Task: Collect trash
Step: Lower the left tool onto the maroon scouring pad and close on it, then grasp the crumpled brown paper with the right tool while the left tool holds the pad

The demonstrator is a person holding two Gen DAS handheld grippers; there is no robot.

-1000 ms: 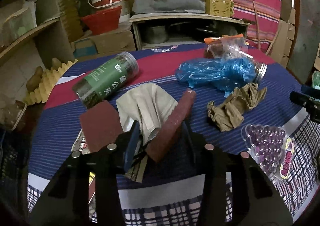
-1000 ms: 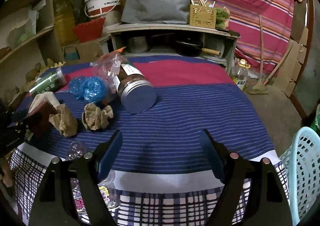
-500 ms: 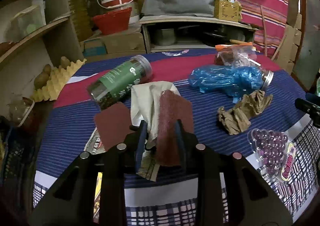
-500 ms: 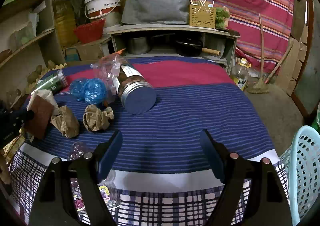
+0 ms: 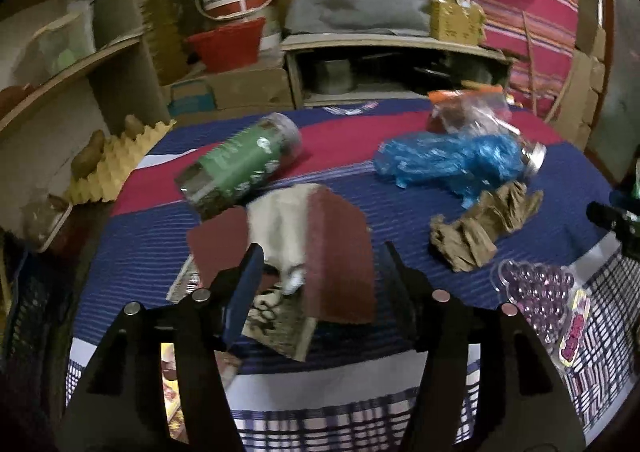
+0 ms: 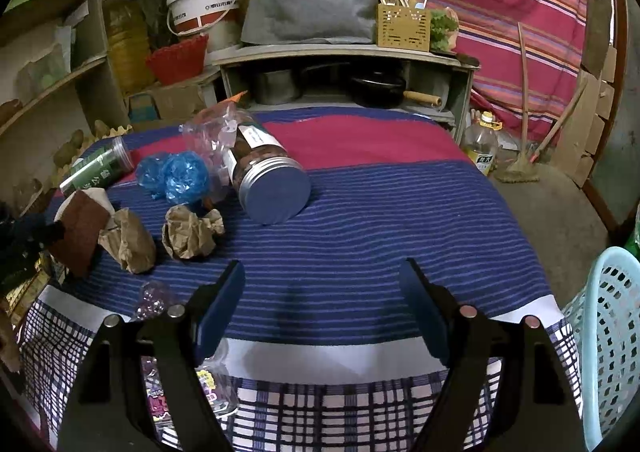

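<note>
The left gripper (image 5: 320,284) has just been opening its jaws; they now stand apart, and the dark red scouring pad (image 5: 340,256) sits tilted between them, with its lower edge on a printed paper scrap (image 5: 280,328), and no finger visibly presses it. Just behind the pad lies a beige cloth (image 5: 280,224), and to its left a second dark red pad (image 5: 220,240) lies flat. Higher in this frame, left of centre, a green-labelled jar (image 5: 240,164) lies on its side. To the right are a crumpled blue plastic bag (image 5: 444,164) and, below it, crumpled brown paper (image 5: 480,228); at the right edge there is a clear tray of purple beads (image 5: 536,288). The right gripper (image 6: 322,304) is spread wide with nothing between its fingers, above the bare striped tablecloth (image 6: 360,232). In this view a jar with a metal lid (image 6: 272,180) lies on its side in the upper middle, two brown paper wads (image 6: 192,232) lie at the left, and a light blue basket (image 6: 608,332) stands at the lower right edge.
</note>
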